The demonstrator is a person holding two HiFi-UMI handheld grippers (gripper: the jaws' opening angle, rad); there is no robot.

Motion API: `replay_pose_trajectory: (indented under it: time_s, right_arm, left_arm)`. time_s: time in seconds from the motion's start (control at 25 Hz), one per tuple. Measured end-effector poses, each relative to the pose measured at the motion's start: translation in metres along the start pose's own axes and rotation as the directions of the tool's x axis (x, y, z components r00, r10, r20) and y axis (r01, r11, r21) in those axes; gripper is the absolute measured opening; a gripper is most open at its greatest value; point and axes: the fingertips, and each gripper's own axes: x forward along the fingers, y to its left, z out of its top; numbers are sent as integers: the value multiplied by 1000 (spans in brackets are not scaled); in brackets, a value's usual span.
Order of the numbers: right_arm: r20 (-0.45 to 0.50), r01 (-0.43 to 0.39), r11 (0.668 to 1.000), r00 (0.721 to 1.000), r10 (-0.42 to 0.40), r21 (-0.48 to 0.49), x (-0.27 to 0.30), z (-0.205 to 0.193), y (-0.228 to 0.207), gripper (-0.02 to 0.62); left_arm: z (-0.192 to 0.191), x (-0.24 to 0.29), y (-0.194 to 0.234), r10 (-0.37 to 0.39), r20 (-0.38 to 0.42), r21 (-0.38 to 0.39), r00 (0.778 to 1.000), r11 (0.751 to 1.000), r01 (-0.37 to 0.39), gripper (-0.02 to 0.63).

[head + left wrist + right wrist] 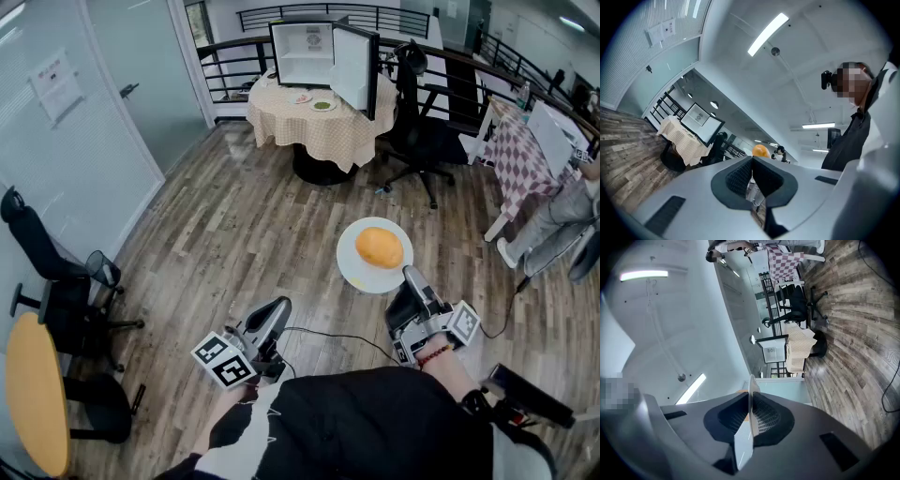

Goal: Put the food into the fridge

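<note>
Centrally, a white plate (pixel 360 269) carrying a rounded orange food item (pixel 380 247) is pinched at its near rim by the right hand-held gripper (pixel 410 275) and held above the wood-plank floor (pixel 234 234). In the right gripper view the plate's thin edge is seen clamped between both pads. The left hand-held gripper (pixel 278 306) is seen at lower left, jaws pressed together with nothing between.

The fridge (pixel 305 52) is set at top centre on a round table (pixel 281 117) draped in a checked cloth. Its door (pixel 354 70) is swung open to the right, and it is well apart from the food. Two small dishes (pixel 322 106) are laid on the cloth in front of the fridge. A black office chair (pixel 422 131) is parked just right of that table, with black railing (pixel 309 13) behind.

A glass wall (pixel 56 159) is noted along the left, black chairs (pixel 56 272) beneath it, and a yellow round tabletop (pixel 36 394) at the lower left edge. A second checked table (pixel 520 155) is noted at the right edge.
</note>
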Motion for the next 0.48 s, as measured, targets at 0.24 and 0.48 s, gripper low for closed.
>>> replay_pose_trajectory:
  time_s: [0.24,0.48]
  right_arm:
    - [-9,-16,1000,1000,16,8,2,-4,2,35]
    - [-47,-10,999,999,11,40,24,-24,-13,37]
  left_arm:
    - [3,-1,-2,-12,0,15,1000,1000,12,14]
    - [5,-11,19,-7,3,-4,1000,1000,7,14]
